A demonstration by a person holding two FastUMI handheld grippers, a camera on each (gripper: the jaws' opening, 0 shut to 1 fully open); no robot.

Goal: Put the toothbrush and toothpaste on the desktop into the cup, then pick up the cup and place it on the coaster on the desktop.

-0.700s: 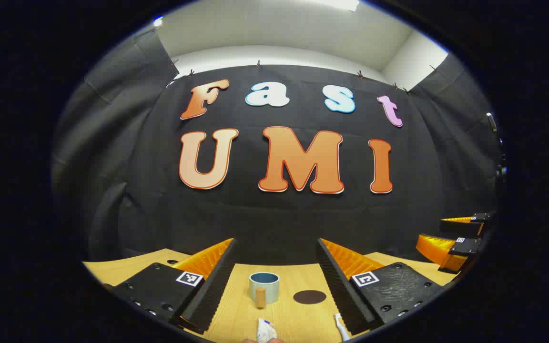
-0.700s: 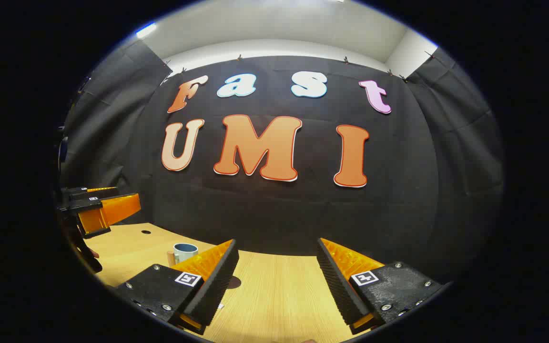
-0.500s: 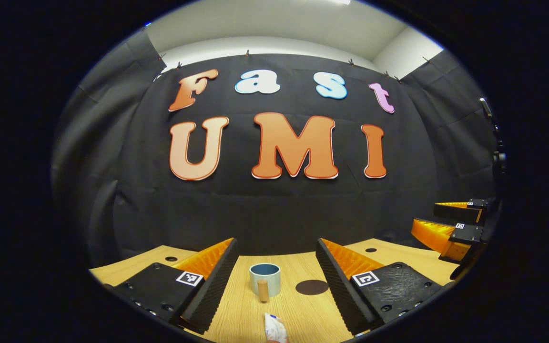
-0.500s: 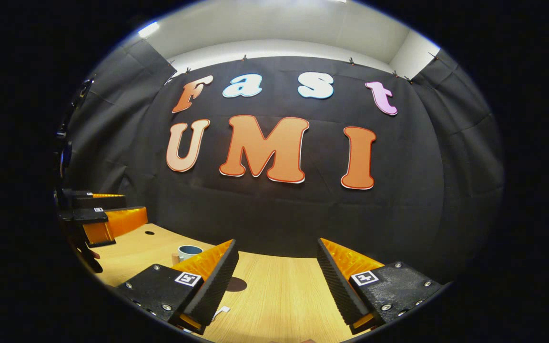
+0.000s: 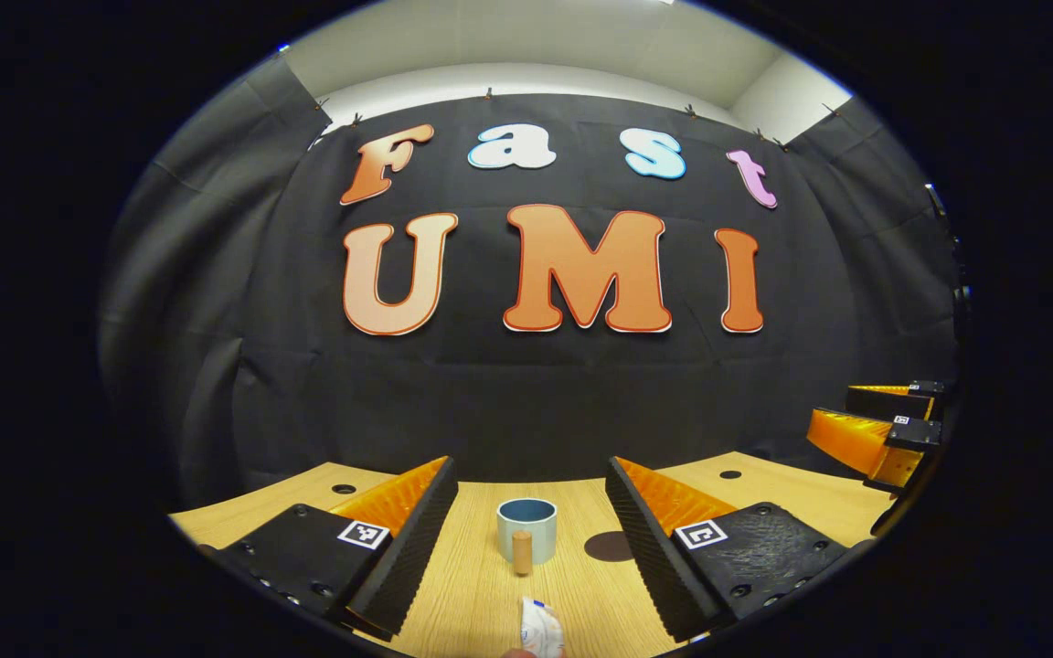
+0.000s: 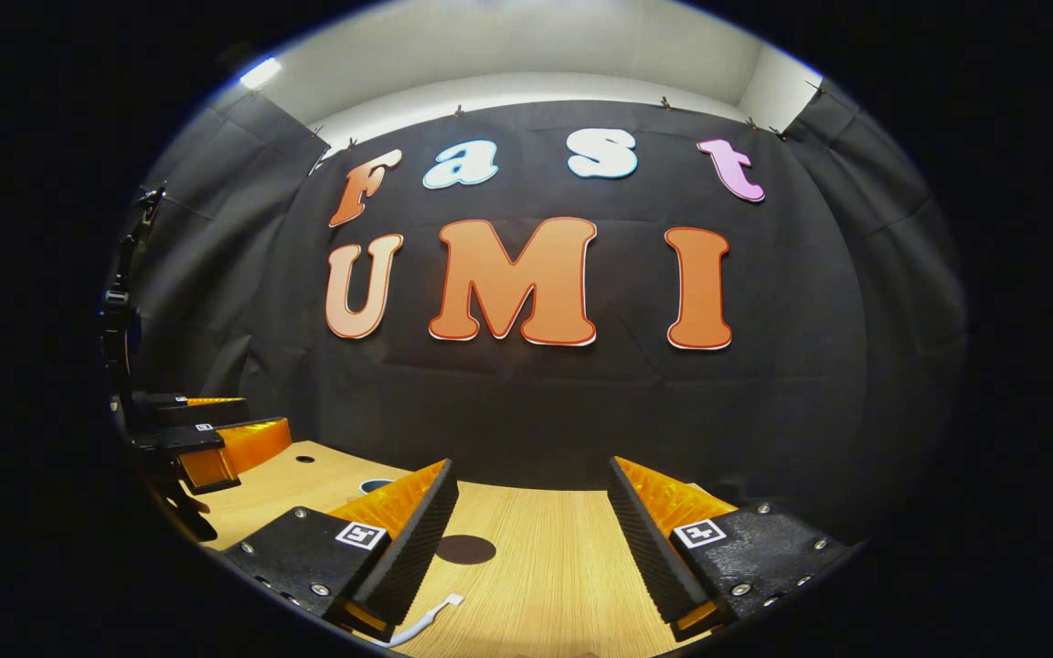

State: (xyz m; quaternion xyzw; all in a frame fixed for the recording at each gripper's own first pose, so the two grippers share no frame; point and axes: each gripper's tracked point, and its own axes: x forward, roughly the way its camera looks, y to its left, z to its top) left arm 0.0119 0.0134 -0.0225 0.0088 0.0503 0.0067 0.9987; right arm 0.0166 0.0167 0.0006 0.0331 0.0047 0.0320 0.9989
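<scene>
2 open orange-and-black grippers, left gripper (image 5: 531,489) and right gripper (image 6: 531,489), are hovering over a wooden desktop (image 5: 476,594); pale blue cup (image 5: 526,530) is standing beside a dark round coaster (image 5: 607,546), white toothpaste tube (image 5: 540,631) lying nearer.

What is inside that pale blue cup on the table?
The cup looks empty near its rim; its bottom is hidden by the wall. The toothpaste lies on the table, and the toothbrush too.
</scene>
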